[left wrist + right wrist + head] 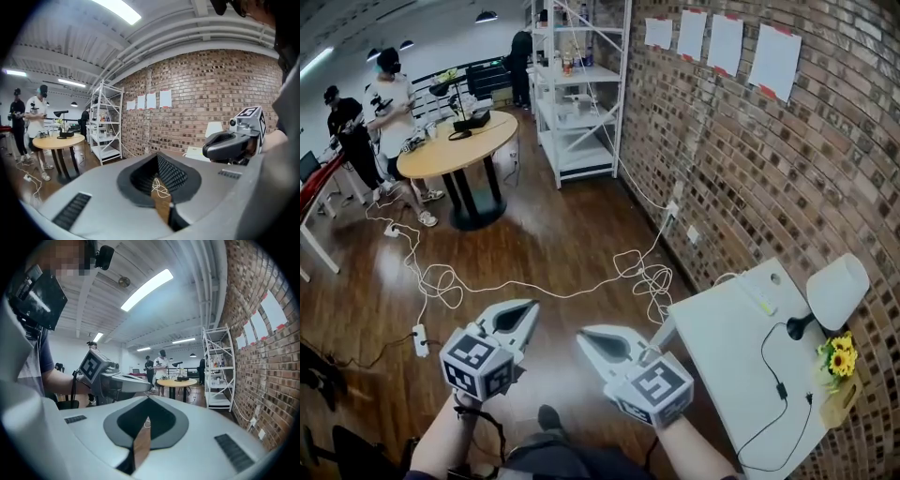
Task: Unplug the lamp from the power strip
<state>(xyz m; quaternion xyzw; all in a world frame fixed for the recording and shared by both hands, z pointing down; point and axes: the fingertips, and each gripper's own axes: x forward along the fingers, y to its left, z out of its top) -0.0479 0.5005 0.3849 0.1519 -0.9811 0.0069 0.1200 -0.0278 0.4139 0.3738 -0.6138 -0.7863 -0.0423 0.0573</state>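
Head view: left claw and right claw both pressed together, empty, held level over floor, nothing within reach to grip. Lamp on white worktop by brick wall, well apart; cord trailing off near edge. Power strip perhaps white block on floor, left; plug unseen.

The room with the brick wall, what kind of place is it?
Probably a lab or workshop: a white shelf rack, a round table with people working, and cords trailing over the floor.
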